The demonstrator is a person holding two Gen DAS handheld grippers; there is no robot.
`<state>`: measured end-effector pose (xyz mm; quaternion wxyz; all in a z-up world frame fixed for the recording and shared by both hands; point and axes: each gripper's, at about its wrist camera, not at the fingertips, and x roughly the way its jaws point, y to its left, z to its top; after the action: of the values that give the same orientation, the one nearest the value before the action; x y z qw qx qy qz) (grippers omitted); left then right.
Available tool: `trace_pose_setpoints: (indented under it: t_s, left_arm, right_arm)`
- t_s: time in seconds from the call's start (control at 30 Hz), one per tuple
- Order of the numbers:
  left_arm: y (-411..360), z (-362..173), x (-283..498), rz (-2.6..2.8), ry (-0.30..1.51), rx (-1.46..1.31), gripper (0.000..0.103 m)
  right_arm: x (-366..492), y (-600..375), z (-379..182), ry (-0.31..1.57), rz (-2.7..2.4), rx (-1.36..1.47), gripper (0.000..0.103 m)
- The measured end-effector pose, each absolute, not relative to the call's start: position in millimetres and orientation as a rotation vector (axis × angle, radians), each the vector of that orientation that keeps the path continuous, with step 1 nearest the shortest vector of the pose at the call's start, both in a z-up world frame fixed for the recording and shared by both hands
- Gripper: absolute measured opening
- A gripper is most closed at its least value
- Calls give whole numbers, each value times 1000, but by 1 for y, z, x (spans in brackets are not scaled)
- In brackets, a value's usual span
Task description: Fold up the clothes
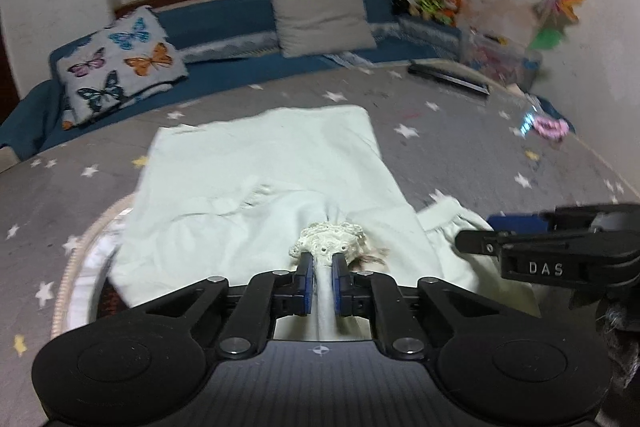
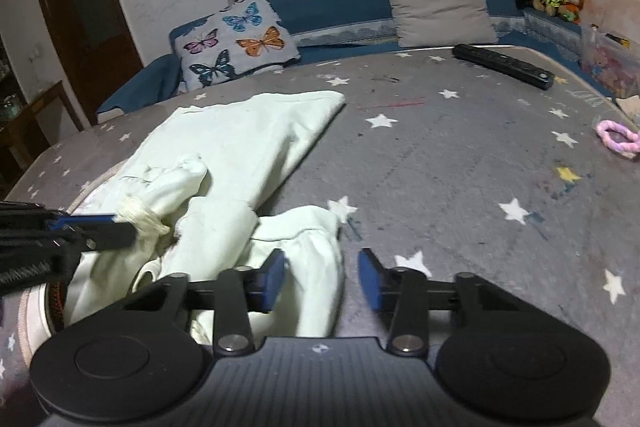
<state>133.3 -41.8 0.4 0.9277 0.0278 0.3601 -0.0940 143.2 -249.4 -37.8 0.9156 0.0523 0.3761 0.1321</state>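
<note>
Garment: a pale mint top (image 1: 256, 163) lies spread on a grey, star-printed bed cover (image 2: 460, 163), its far part flat, its near part bunched.
Left gripper (image 1: 322, 269): its jaws are clamped on a gathered fold of the garment, beside a cream lace trim (image 1: 328, 237) at 12 o'clock from the tips.
Right gripper (image 2: 322, 277): its jaws stand partly apart, with a rumpled sleeve (image 2: 316, 267) lying between them; the blue pads do not press it.
Background: a butterfly cushion (image 2: 236, 39) at 11 o'clock, a plain grey pillow (image 2: 440, 7) at 1 o'clock.
</note>
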Motion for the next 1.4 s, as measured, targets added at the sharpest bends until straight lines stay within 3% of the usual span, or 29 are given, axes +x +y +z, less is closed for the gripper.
trace_pose_setpoints:
  t_s: [0.1,0.17,0.37,0.77,1.0,1.17,1.27,1.4]
  left_arm:
    - [-25,10,123,-138,707,37,9]
    - [-10,17,115,-98,691,12,9]
    - [41,32,87,38,658,-62,9]
    - [100,35,18,186,663,-183,8]
    - [110,24,-20,154,749,-213,9]
    - [111,23,-35,143,765,-165,18]
    - [110,28,-44,142,749,-122,40]
    - [104,37,-42,111,712,-81,42]
  right_arm:
    - [145,-245,-39,771,280,93,27]
    - [145,-244,-39,771,280,97,11]
    - [133,-249,-30,735,283,124,3]
    - [64,-282,19,561,231,178,2]
    - [9,-316,21,606,164,181,2]
    - [-10,-328,12,687,134,145,11]
    - [-13,-332,18,664,102,112,12]
    - [1,-326,23,640,122,79,25]
